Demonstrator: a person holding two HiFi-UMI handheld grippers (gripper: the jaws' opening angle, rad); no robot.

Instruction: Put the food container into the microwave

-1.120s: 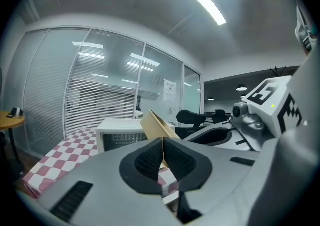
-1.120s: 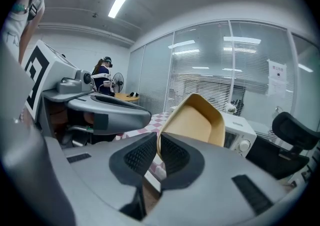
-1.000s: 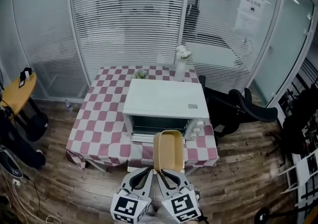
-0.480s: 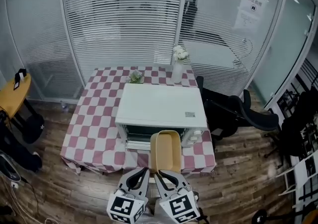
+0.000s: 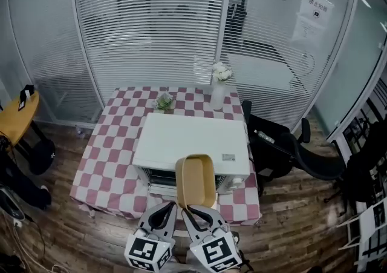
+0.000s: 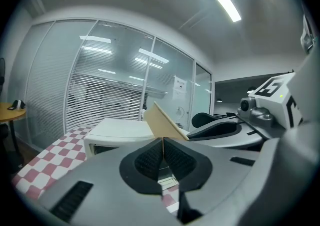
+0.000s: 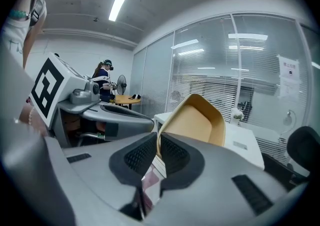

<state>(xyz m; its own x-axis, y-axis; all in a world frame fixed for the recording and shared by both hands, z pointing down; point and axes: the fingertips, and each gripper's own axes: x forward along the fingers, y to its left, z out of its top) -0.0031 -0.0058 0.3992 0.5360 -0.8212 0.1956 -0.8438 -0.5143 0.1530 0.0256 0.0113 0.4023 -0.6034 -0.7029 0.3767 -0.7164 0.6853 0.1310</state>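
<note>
A tan, open food container (image 5: pixel 195 180) is held up in front of me, its far end over the front edge of the white microwave (image 5: pixel 193 140). My left gripper (image 5: pixel 172 206) and right gripper (image 5: pixel 187 209) sit side by side at its near rim. In the left gripper view the left gripper (image 6: pixel 163 154) is shut on a thin edge of the container (image 6: pixel 162 121), with the microwave (image 6: pixel 117 132) beyond. In the right gripper view the right gripper (image 7: pixel 158 152) is shut on the rim of the container (image 7: pixel 197 120). The microwave's dark front is mostly hidden by the container.
The microwave stands on a table with a pink checked cloth (image 5: pixel 112 151). A white vase of flowers (image 5: pixel 219 87) and a small plant (image 5: pixel 164 102) stand behind it. A black office chair (image 5: pixel 290 157) is at the right, a yellow round table (image 5: pixel 15 114) at the left. Glass walls with blinds surround.
I have come closer to the table. The microwave has slid down the head view toward the grippers, and the container's far end now overlaps its top front edge. Both grippers still hold the container.
</note>
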